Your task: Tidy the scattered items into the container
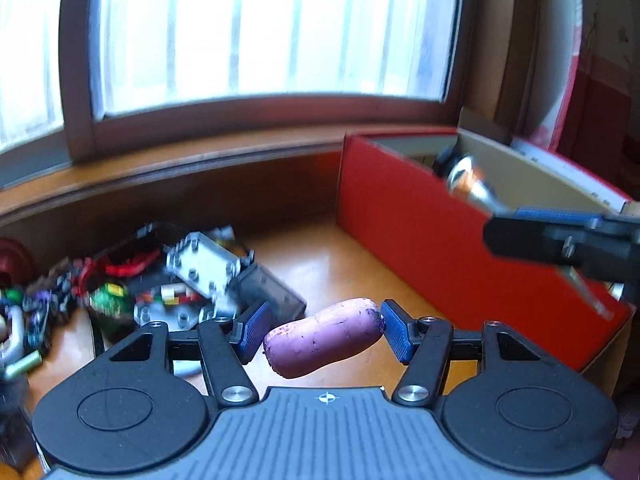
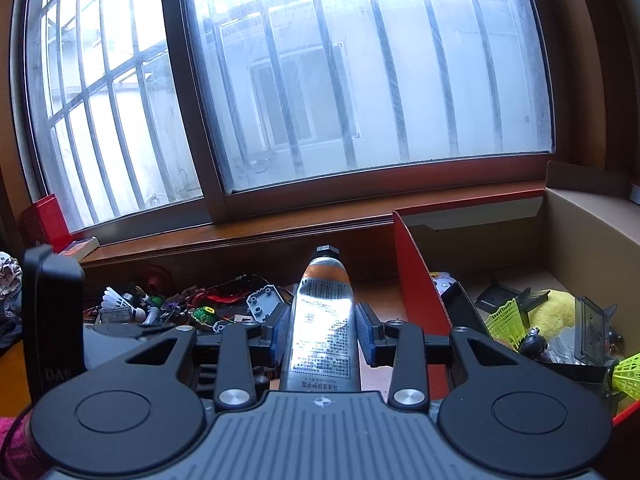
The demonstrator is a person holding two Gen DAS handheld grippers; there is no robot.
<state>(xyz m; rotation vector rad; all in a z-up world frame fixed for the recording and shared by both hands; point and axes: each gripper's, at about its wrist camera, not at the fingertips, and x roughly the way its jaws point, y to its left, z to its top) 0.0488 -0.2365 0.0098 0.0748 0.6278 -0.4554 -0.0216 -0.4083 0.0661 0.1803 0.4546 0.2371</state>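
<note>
Left wrist view: a purple sweet potato (image 1: 323, 336) is pinched endwise by the left claw (image 1: 322, 334) and could slip; a silver tube (image 2: 322, 320) is clamped in the right claw (image 2: 322, 334) beside the red box (image 2: 416, 280).

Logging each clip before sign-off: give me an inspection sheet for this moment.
Surface: glossy wooden desk below a window sill.
Job's things: purple oblong item; silver tube, cap forward; red cardboard box, open, already holding yellow mesh pieces and dark plastic parts.
Clutter: toy pile left of the box.
Grippers: left gripper shut on the purple item; right gripper shut on the tube.
Cables: nothing seen.
Surroundings: barred window.
</note>
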